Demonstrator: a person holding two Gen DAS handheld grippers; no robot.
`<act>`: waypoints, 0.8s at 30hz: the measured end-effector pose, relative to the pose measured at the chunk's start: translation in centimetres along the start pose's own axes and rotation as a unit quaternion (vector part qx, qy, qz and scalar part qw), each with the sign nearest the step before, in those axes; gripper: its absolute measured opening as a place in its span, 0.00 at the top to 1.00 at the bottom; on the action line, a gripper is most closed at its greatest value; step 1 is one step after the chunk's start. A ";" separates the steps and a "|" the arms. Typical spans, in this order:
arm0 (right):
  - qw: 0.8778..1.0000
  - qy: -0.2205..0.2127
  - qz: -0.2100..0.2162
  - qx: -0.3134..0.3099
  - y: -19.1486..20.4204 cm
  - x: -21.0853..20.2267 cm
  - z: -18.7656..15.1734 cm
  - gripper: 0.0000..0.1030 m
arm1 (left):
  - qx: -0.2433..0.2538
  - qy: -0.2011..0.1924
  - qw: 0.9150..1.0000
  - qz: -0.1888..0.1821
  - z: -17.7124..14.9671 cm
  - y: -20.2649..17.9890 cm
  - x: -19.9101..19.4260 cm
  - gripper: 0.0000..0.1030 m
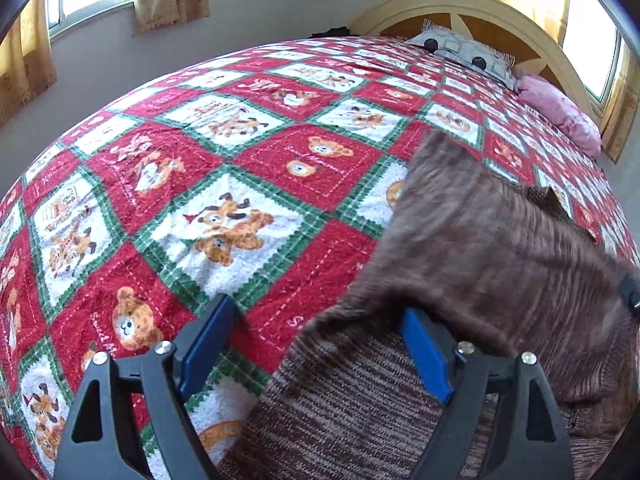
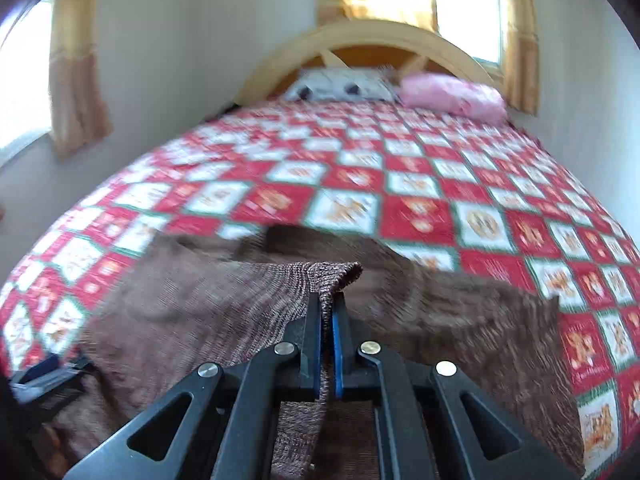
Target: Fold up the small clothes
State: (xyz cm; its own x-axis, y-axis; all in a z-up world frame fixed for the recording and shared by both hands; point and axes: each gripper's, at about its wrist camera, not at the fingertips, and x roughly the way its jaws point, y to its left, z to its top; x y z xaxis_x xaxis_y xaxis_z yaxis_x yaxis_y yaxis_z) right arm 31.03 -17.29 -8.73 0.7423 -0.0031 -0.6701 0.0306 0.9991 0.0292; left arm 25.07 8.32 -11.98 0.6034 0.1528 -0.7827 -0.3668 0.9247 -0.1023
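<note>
Garment location: the brown knit garment (image 2: 192,312) lies on the bed's teddy-bear quilt (image 1: 256,168), near the foot end, with part of it lifted off the quilt and blurred in both views.

Risk, slip: the right gripper (image 2: 327,320) pinches only a narrow bunched edge of the knit. A loose, stretchy weave like this could pull out of that small bite if the fold is swept quickly, and the flap would drop crooked.

Risk, uneven fold: only 1 gripper has hold of the cloth. With the other side unpinned, the lower layer may drag along the quilt and wrinkle instead of staying flat.

Risk, snag: the left gripper (image 1: 316,340) has 1 blue pad (image 1: 424,356) right at the garment's edge. I judge that the raised flap could land on it.

Left gripper state: jaws spread wide, holding nothing.

Left gripper pose: low over the quilt, pointing toward the headboard (image 1: 472,8), straddling the garment's left border.

Right gripper state: jaws pressed together on the knit edge.

Right gripper pose: raised above the garment, aimed along the bed toward the pillows (image 2: 452,96), with cloth hanging down from the pinch.
</note>
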 end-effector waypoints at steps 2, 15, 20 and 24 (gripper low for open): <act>0.998 0.047 0.033 0.033 -1.3 2.2 -0.1 0.96 | 0.000 0.000 1.000 -0.003 0.1 0.0 0.1 0.14; 0.986 0.032 0.141 0.086 -3.4 -4.6 -3.2 0.93 | -0.003 -0.002 1.000 -0.014 0.1 0.1 0.0 0.11; 0.987 0.097 0.123 0.023 -0.2 -3.5 -6.8 0.93 | -0.009 -0.004 1.000 -0.028 0.1 0.5 0.0 0.11; 0.984 0.099 0.139 0.053 -1.6 -4.9 -8.0 0.93 | -0.010 -0.003 0.998 -0.062 0.0 0.9 -0.1 0.03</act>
State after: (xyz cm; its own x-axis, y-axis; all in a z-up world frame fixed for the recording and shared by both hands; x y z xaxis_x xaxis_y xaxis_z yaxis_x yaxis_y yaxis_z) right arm 21.99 -18.51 -11.37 0.5868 0.2889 -0.7565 -0.0780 0.9500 0.3023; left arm 24.71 9.10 -11.95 0.6487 0.0406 -0.7599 -0.3031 0.9297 -0.2091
